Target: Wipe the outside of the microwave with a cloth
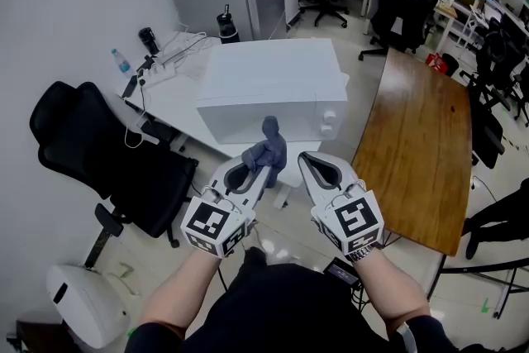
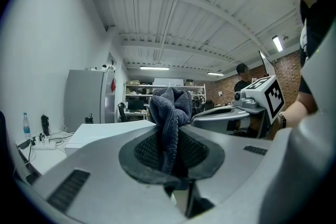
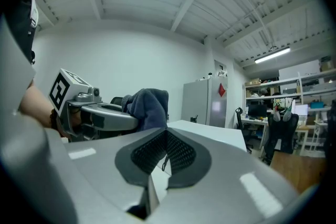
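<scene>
A white microwave sits on a white table, its front with two knobs facing me. My left gripper is shut on a dark grey-blue cloth that bunches up above its jaws, just short of the microwave's front face. The left gripper view shows the cloth pinched between the dark pads, with the microwave low at the left behind it. My right gripper hovers beside the left one, jaws shut with nothing in them. From the right gripper view, the cloth and the left gripper sit at the left.
A black office chair stands left of the table. A wooden table runs along the right. Cables, a water bottle and a dark flask lie behind the microwave. More chairs and desks fill the far room.
</scene>
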`<state>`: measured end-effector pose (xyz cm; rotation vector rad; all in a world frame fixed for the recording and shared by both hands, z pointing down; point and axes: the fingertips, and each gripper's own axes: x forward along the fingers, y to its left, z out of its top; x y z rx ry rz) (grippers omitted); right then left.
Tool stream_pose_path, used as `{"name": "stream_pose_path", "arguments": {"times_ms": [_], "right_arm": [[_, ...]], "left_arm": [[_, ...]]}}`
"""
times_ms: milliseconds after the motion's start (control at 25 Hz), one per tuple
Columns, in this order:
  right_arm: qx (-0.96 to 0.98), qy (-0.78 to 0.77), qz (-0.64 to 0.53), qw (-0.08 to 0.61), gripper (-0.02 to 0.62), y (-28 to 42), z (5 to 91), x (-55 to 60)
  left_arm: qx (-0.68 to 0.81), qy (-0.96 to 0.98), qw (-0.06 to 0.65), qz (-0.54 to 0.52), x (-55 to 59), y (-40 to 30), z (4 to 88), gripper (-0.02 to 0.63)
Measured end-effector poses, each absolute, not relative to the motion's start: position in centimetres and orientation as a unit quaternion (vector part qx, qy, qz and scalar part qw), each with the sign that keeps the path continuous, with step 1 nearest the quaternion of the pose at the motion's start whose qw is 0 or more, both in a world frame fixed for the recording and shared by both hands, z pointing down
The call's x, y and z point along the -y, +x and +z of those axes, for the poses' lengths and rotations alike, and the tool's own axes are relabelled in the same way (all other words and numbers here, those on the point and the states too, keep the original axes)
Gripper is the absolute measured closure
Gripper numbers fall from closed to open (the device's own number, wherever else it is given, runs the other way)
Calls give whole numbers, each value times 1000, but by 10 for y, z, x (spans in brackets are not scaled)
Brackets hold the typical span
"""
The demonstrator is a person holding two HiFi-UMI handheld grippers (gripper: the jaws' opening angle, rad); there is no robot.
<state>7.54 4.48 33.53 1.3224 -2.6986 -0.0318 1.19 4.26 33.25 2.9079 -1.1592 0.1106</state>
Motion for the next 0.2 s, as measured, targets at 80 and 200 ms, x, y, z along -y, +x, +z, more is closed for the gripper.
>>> {"name": "stream_pose_path", "arguments": {"times_ms": [80, 200], "right_arm": [[896, 440, -10, 68, 595, 76, 336, -44], [895, 441, -6, 69, 595, 76, 336, -44]], "left_arm": [[370, 928, 4, 35, -42, 12, 333, 541], [371, 928, 6, 34, -42, 12, 333, 541]]}}
